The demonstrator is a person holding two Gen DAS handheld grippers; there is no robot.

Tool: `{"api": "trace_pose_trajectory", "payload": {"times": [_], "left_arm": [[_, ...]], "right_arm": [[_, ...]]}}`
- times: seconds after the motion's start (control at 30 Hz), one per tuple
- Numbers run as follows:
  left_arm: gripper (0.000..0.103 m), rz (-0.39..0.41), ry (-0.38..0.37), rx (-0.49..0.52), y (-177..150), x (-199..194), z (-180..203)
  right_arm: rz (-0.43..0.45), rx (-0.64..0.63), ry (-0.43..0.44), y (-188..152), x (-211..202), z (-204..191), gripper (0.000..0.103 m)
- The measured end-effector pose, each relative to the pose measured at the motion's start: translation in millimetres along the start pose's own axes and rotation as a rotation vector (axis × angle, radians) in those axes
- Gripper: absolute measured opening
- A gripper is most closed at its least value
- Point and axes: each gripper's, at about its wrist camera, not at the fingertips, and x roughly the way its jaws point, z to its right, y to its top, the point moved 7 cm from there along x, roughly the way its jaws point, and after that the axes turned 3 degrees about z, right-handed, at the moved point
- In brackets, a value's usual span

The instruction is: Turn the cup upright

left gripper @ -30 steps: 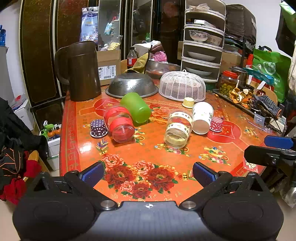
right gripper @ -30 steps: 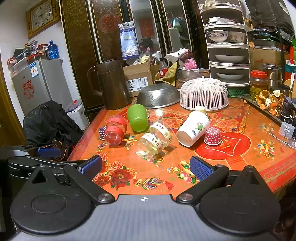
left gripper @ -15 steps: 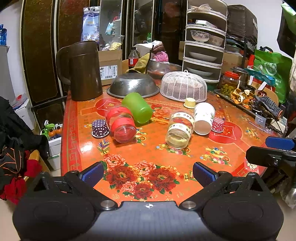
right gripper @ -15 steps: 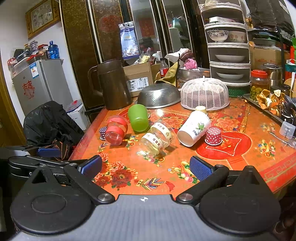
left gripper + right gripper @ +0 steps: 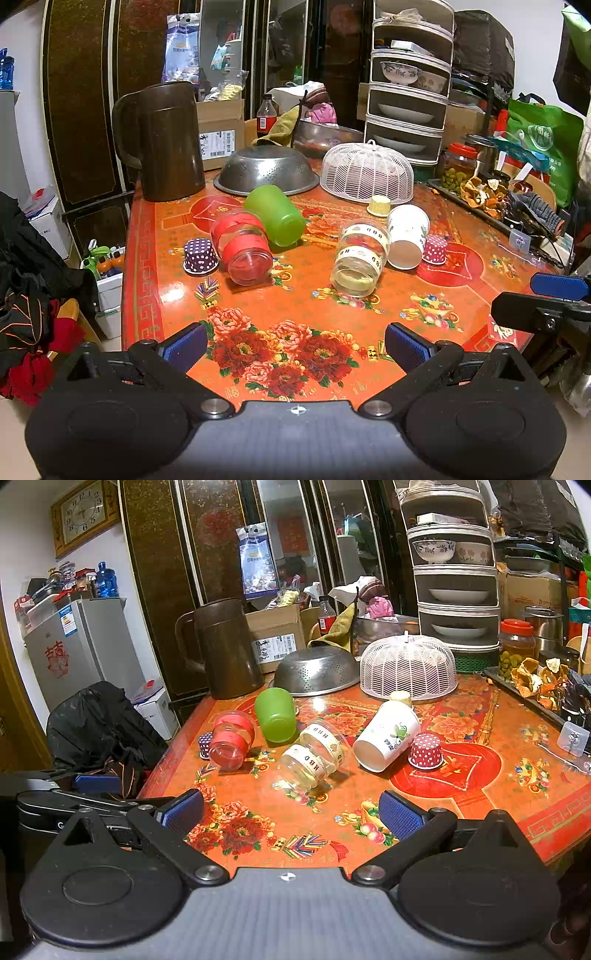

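**Both grippers creeping toward the tipped cups**

Since a second ago you are easing the left gripper (image 5: pixel 295 345) slightly closer to the table (image 5: pixel 369 321); the cups are sitting a little lower and larger in its view. The right view is barely shifting.

- Left gripper: you are holding it at the near table edge, jaws spread wide, nothing between the blue pads (image 5: pixel 184 345).
- Right gripper (image 5: pixel 291 814): you are holding it likewise at the near edge, jaws spread wide and gripping nothing. Its fingers are showing at the right margin of the left view.
- Clear jar with banded label (image 5: pixel 360 256): lying on its side, mouth facing you, nearest to both grippers.
- White paper cup (image 5: pixel 406 236): lying on its side, touching or just beside the clear jar, mouth toward you.
- Red dotted cupcake liner (image 5: pixel 435 250): sitting inverted just beside the white cup's mouth.
- Red-banded jar (image 5: pixel 243 247): lying on its side.
- Green cup (image 5: pixel 275 214): lying on its side just behind the red-banded jar, touching it.
- Purple dotted liner (image 5: pixel 200 255): sitting inverted beside the red-banded jar.
- Small yellow liner (image 5: pixel 379 205): sitting in front of the white mesh food cover (image 5: pixel 365 171).
- Metal colander (image 5: pixel 266 170): resting upside down at the back.
- Brown pitcher (image 5: pixel 166 140): standing upright at the far left corner.
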Motion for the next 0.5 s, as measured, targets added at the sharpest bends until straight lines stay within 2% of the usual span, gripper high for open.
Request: {"api": "trace_pose_trajectory", "payload": {"times": [0.5], "left_arm": [[0.103,-0.002,0.001,-0.002,-0.1,0.4,0.3]], "right_arm": [[-0.004,0.005,0.003,-0.2,0.7,1.1,0.102]]}}
